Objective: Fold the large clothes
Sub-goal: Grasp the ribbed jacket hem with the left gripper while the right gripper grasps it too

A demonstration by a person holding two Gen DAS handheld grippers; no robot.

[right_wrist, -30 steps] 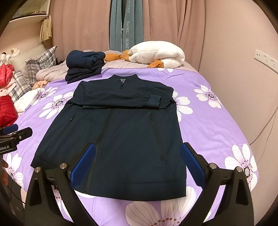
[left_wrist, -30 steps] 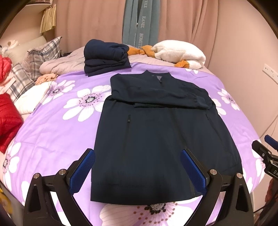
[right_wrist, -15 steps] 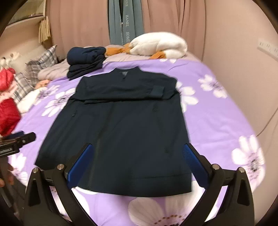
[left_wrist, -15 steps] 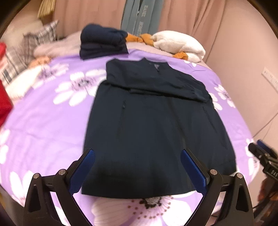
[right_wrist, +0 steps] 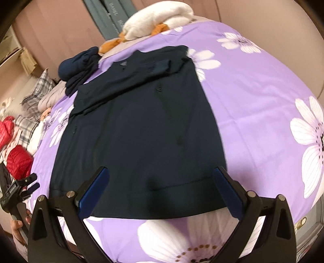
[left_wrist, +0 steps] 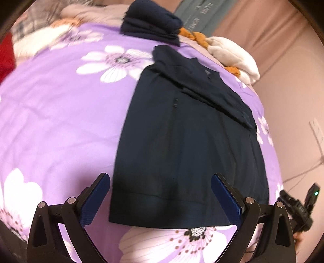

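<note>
1. Covering nearly everything ahead of both sets of fingers is the bed (left_wrist: 60,113), under a purple bedspread (right_wrist: 253,105) printed with white flowers; it carries all that matters here.
2. Spread flat on that bedspread is the dark navy jacket (left_wrist: 182,145), its hem lying just ahead of the fingertips and its collar at the far end. Both sleeves appear already folded across the chest, one cuff showing toward the right side in the right wrist view. By my reading the sleeve stage is done and the body fold, hem up toward collar, is what remains.
3. Beyond the collar, well away from the fingers, sits a stack of folded navy clothes (left_wrist: 151,24), which suggests other garments are finished; a white blanket (right_wrist: 160,18) lies beside it.
4. Reaching over the hem's left corner, the left gripper (left_wrist: 161,200) has its blue-padded fingers spread wide and released, with nothing between them; the hem corner shows in the gap between them. Whether the fingers touch the cloth I cannot tell.
5. Mirroring it over the right part of the hem, the right gripper (right_wrist: 162,194) is likewise spread apart and empty, tilted down toward the bed. Each gripper is visible at the edge of the other's view.
</note>
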